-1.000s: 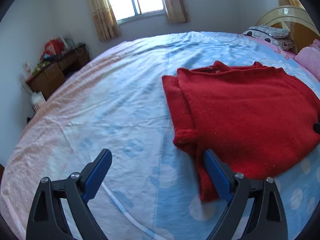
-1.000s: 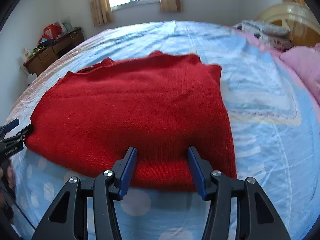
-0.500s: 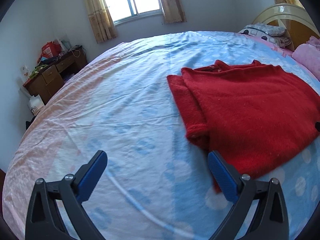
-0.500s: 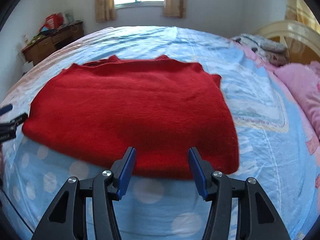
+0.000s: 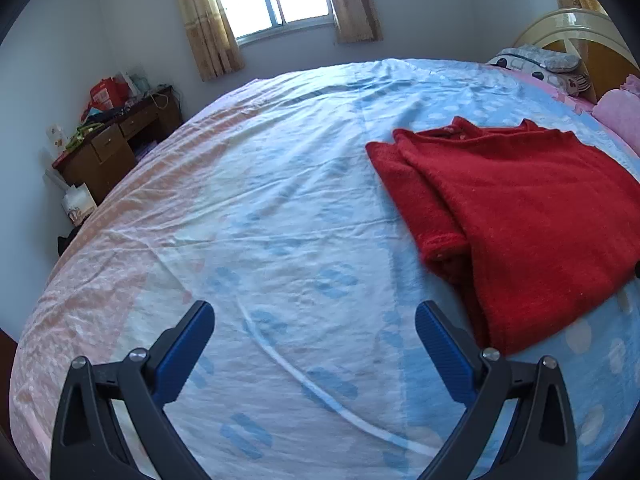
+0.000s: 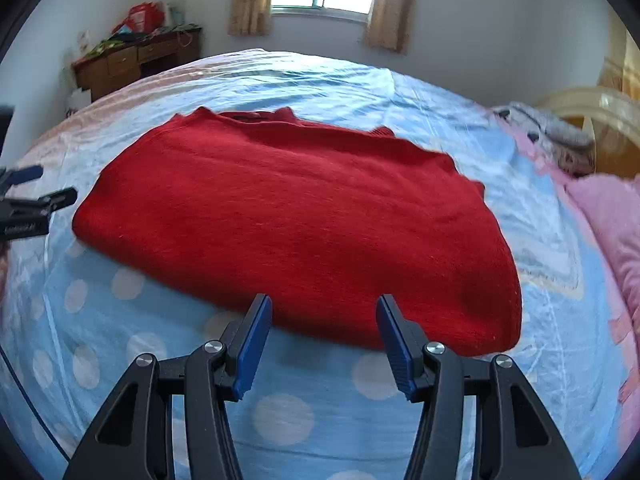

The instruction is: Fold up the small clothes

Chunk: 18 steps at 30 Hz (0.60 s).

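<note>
sweater: red knit sweater (image 5: 532, 216), partly folded, flat on the bed (image 5: 280, 208), well apart from the pillows at the headboard.
left view, direction: from my left tongs (image 5: 314, 322) the sweater lies ahead and to the right; only bare sheet sits between the pads.
left view, tongs state: spread as wide as they go and holding nothing; the jaws have just been opening.
left view, sweater edge: a folded-in sleeve (image 5: 424, 204) runs along its near-left side, cuff toward me.
right view, direction: from my right tongs (image 6: 324, 328) the sweater (image 6: 296, 216) lies straight ahead, its near hem just past the tips.
right view, long axis: the folded bundle runs left to right across the view, collar on the far side.
right view, tongs state: half spread, pinching nothing.
right view, other hand: the left tongs (image 6: 38, 188) hover just beside the sweater's left end.
nearer hand: i judge the right one better placed for the hem.
writing: small print on the left tool's body, too blurred to read; no brand on the sweater.
</note>
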Motion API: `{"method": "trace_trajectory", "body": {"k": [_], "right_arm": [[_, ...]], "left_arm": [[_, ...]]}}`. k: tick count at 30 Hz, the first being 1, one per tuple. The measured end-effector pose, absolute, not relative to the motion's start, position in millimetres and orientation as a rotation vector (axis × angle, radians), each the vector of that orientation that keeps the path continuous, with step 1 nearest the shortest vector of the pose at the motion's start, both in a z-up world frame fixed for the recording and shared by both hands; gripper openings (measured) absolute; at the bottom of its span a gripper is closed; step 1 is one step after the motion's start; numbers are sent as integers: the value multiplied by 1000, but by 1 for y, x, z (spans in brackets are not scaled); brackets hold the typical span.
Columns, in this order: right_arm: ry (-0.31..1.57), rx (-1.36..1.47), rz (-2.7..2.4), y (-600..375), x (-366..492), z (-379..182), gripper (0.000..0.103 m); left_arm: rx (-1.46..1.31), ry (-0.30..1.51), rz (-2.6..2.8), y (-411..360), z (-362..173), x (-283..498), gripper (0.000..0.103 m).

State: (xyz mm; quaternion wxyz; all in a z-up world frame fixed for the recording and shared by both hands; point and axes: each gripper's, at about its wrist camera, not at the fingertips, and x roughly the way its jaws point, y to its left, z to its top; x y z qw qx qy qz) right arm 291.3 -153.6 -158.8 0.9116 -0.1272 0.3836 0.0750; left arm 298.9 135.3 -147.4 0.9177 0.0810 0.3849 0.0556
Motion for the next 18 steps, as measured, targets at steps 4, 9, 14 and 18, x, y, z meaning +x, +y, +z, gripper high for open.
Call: {"method": "trace_trajectory", "body": {"k": [4, 9, 14, 18], "right_arm": [[767, -300, 190, -134, 285, -158, 55], [723, -356, 232, -107, 281, -155, 55], [680, -410, 282, -75, 278, -154, 55], [651, -466, 315, -51, 272, -158, 55]], "left_arm": [[167, 797, 116, 138, -149, 300, 103], [178, 796, 112, 139, -149, 304, 103], [176, 795, 107, 142, -148, 311, 103], [170, 807, 114, 148, -152, 318, 103]]}}
